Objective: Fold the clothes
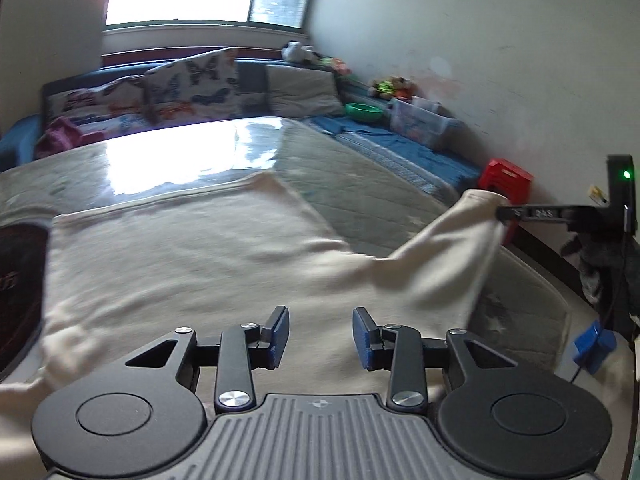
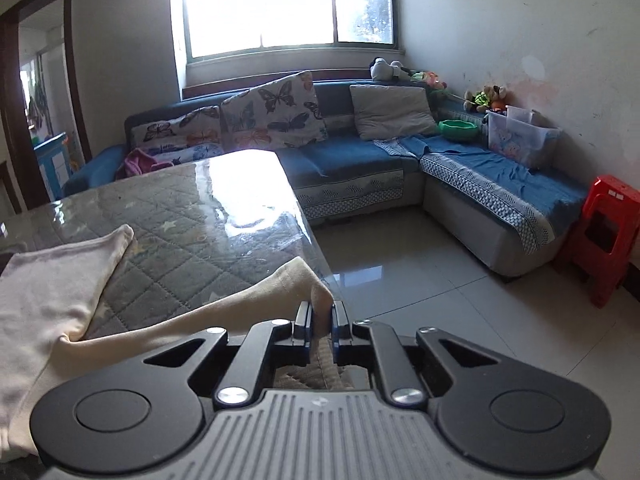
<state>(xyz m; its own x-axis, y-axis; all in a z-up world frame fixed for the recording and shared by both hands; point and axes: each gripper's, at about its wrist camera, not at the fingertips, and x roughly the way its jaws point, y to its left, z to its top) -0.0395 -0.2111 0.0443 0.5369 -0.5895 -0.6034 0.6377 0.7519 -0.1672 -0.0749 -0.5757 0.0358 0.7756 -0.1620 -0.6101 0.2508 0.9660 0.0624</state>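
Left gripper [image 1: 320, 338] is hovering over the cream garment [image 1: 180, 256], fingers [image 1: 278, 336] standing apart with nothing between them. The garment is lying spread on the desk [image 1: 360, 184] ahead of and beneath these fingers. A dark printed patch [image 1: 20, 280] is showing at far left, identity unclear.

To the right of the left fingers, one corner of the garment is lifting off the desk toward the right gripper [image 2: 321, 322], whose fingers [image 2: 303, 322] are clamping that corner near the desk's right edge.

Beyond the right fingers: bare tiled floor [image 2: 420, 280], blue sofa [image 2: 480, 168] with butterfly cushions [image 2: 272, 112], green bowl [image 2: 458, 128], clear plastic bin [image 2: 520, 140]. Far right, a red stool [image 2: 604, 236] is standing by the wall.
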